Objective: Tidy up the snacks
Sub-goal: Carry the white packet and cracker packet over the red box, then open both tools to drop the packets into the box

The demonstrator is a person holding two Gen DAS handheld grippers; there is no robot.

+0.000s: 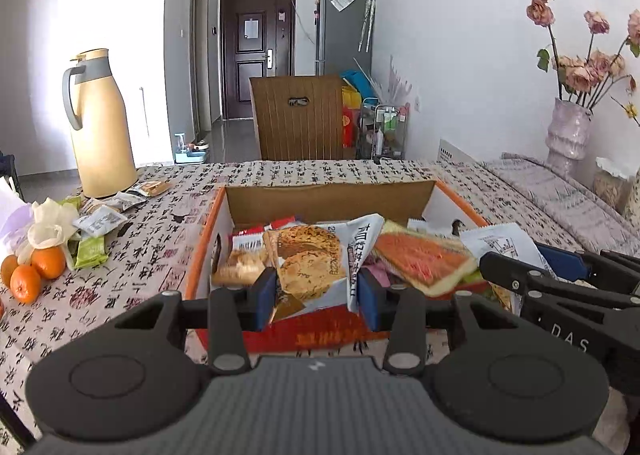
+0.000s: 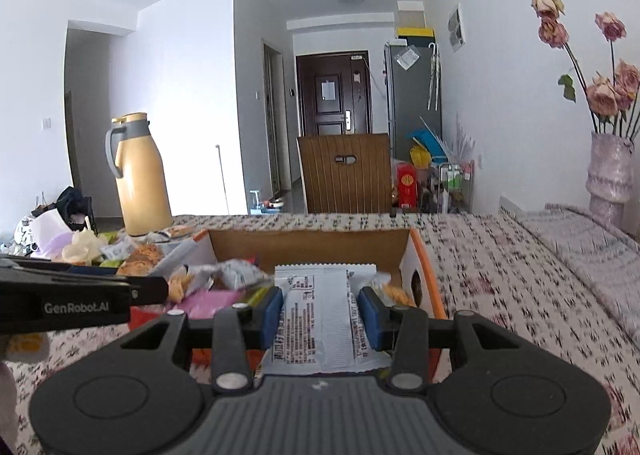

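Left wrist view — both grippers over the open snack box [image 1: 430,195].

Left gripper [image 1: 316,289] pinches a cookie packet [image 1: 308,259]; right gripper [image 2: 324,311] pinches a white packet [image 2: 324,315] above the box's near edge — bare tablecloth [image 2: 520,295] lies right of the box.

Pretty bright daylight pours in from the left and blows out the white wall behind the tall yellow thermos jug [image 1: 100,127], fisheye bends the edges with dark corners, and the patterned calligraphy tablecloth [image 2: 520,275] smears with motion blur in the right wrist view.
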